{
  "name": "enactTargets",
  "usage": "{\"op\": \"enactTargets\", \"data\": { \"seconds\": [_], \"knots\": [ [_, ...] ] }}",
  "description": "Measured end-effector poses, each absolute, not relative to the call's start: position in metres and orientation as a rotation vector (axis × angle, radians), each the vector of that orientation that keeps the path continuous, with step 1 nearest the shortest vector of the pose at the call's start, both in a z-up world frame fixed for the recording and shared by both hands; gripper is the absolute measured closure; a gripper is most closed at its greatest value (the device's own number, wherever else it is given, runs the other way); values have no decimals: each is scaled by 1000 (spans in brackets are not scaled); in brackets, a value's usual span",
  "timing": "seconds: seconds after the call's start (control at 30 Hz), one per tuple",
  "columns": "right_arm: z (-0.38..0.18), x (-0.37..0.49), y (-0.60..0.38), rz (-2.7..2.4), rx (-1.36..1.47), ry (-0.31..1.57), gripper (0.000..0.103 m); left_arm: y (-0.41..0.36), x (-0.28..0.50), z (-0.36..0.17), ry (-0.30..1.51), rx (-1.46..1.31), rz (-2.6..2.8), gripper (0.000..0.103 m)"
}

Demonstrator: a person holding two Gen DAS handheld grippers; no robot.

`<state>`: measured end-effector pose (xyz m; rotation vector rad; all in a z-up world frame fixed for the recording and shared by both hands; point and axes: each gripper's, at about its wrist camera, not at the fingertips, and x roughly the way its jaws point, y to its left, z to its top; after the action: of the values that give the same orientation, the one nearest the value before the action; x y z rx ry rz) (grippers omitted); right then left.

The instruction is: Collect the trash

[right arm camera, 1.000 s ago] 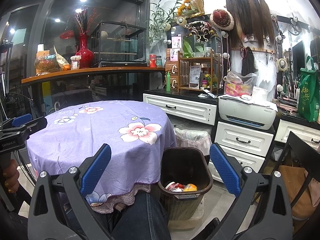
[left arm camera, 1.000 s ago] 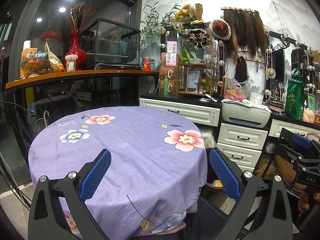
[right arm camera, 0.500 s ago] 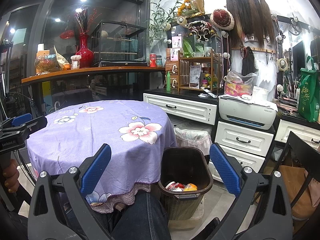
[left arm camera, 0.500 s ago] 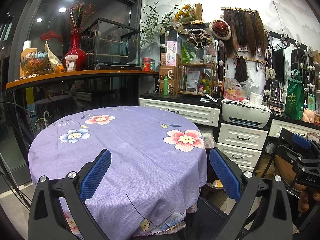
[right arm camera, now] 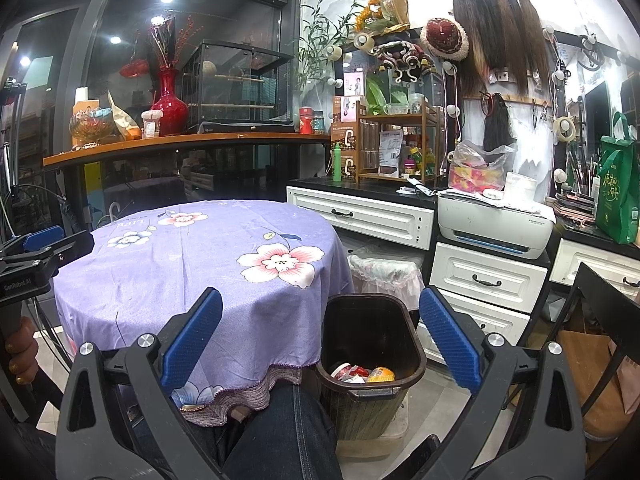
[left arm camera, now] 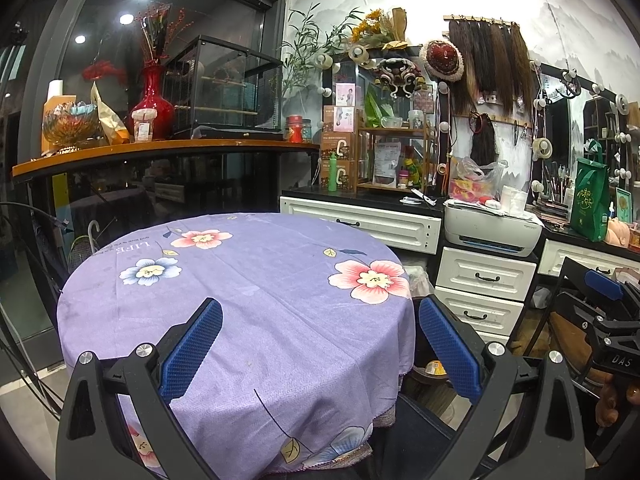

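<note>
A dark brown trash bin (right arm camera: 372, 344) stands on the floor right of the round table (right arm camera: 192, 256), holding several wrappers and an orange piece at its bottom. My right gripper (right arm camera: 320, 332) hovers open above the table edge and the bin, nothing between its blue pads. My left gripper (left arm camera: 320, 336) is open too, held over the near side of the purple floral tablecloth (left arm camera: 248, 280). The bin only peeks out past the cloth edge in the left wrist view, as a sliver (left arm camera: 434, 368). No trash shows on the tablecloth.
White drawers (right arm camera: 484, 276) and a printer (right arm camera: 492, 224) line the right wall. A second lined bin (right arm camera: 384, 268) sits behind the brown one. A black chair (right arm camera: 600, 320) stands at right. A person's jeans-clad leg (right arm camera: 280, 432) is under the table edge. A wooden shelf (left arm camera: 160, 148) with a red vase runs behind.
</note>
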<state>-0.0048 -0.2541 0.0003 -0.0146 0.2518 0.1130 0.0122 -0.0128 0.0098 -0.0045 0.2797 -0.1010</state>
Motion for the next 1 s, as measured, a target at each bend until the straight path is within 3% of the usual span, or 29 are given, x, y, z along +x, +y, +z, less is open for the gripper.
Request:
{"op": "enactTargets", "data": {
  "seconds": [1.0],
  "knots": [
    [0, -5, -253, 114, -16, 253, 6, -13, 12, 10, 281, -5, -101, 5]
  ]
}}
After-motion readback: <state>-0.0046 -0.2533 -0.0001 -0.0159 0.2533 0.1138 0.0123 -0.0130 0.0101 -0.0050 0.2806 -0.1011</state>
